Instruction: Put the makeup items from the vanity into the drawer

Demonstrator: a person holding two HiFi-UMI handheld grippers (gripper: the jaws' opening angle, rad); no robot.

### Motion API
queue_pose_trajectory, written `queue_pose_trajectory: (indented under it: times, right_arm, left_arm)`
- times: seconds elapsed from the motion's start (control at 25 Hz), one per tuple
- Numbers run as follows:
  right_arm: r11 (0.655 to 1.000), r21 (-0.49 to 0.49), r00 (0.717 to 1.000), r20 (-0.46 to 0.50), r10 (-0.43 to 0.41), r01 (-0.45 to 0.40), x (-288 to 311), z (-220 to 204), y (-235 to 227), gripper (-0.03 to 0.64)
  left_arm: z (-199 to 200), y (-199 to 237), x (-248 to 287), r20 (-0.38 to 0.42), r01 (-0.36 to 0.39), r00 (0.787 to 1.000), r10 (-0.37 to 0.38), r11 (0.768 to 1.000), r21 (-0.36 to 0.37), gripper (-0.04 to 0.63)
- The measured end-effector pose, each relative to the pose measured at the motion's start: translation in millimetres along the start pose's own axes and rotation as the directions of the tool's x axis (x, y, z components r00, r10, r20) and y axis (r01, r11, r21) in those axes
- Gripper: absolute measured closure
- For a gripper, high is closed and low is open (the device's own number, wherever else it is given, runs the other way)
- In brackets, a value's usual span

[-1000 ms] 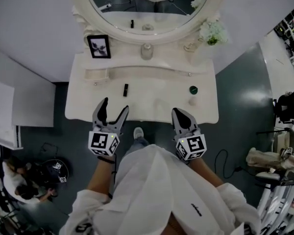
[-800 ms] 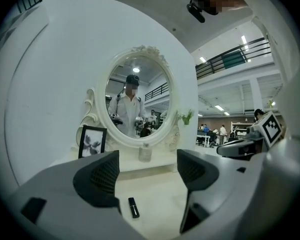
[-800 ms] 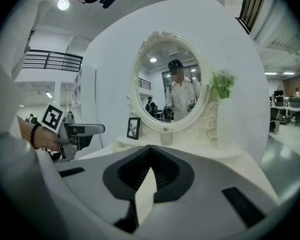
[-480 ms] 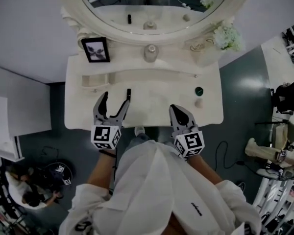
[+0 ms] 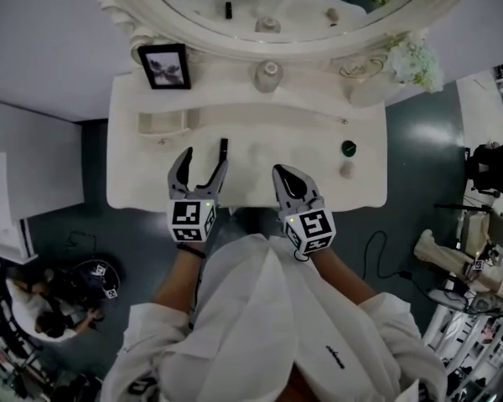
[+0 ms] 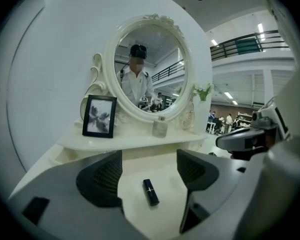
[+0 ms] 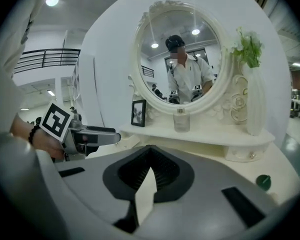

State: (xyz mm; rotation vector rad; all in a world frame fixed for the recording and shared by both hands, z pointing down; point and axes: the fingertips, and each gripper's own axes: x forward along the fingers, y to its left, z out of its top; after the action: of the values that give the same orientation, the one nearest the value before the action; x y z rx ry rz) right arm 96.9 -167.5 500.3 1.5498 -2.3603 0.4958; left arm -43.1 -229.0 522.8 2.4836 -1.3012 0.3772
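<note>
A black lipstick (image 5: 224,148) (image 6: 150,191) lies on the white vanity top (image 5: 151,182). My left gripper (image 5: 204,159) (image 6: 147,173) is open just above the top. In the left gripper view the lipstick lies between its jaws, untouched; in the head view it sits by the right fingertip. My right gripper (image 5: 284,172) (image 7: 149,156) is shut and empty over the middle of the vanity. A green round item (image 5: 349,148) (image 7: 263,181) and a small beige item (image 5: 346,171) rest at the right end. An open little drawer (image 5: 161,122) shows in the raised shelf at left.
A photo frame (image 5: 163,65) (image 6: 99,115), a glass bottle (image 5: 267,75) (image 7: 180,120) and a vase with flowers (image 5: 407,61) (image 7: 252,104) stand on the shelf under the oval mirror (image 6: 149,64). A person sits on the floor at lower left (image 5: 46,325).
Both grippers moved forward over the vanity top. The left gripper, still open, came up to the lipstick. The right gripper shifted left toward the middle.
</note>
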Motion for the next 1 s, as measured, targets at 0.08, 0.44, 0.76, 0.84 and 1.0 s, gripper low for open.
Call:
queue_pose_trajectory:
  times: [0.08, 0.44, 0.76, 0.84, 1.0]
  right_arm:
    - [0.999, -0.006, 0.999, -0.018, 0.035, -0.035, 10, -5, 6, 0.598]
    - [0.992, 0.017, 0.986, -0.108, 0.126, -0.125, 57, -33, 12, 0.598]
    - [0.988, 0.033, 0.967, -0.203, 0.155, -0.151, 87, -65, 9, 0.598]
    - [0.988, 0.040, 0.962, -0.223, 0.155, -0.150, 91, -75, 7, 0.598]
    - [0.986, 0.067, 0.957, -0.237, 0.165, -0.154, 96, -84, 5, 0.598]
  left_arm:
    - [-5, -5, 5, -0.021, -0.001, 1.000, 0.001, 1.000, 0.007, 0.247]
    - [-51, -10, 39, -0.166, -0.034, 0.986, 0.034, 0.999, 0.004, 0.249]
    - [-96, -10, 61, -0.309, -0.046, 0.950, 0.047, 0.999, 0.011, 0.250]
    - [-102, -10, 65, -0.326, -0.050, 0.944, 0.054, 0.999, 0.019, 0.250]
    - [-113, -9, 73, -0.358, -0.064, 0.931, 0.070, 0.998, 0.028, 0.269]
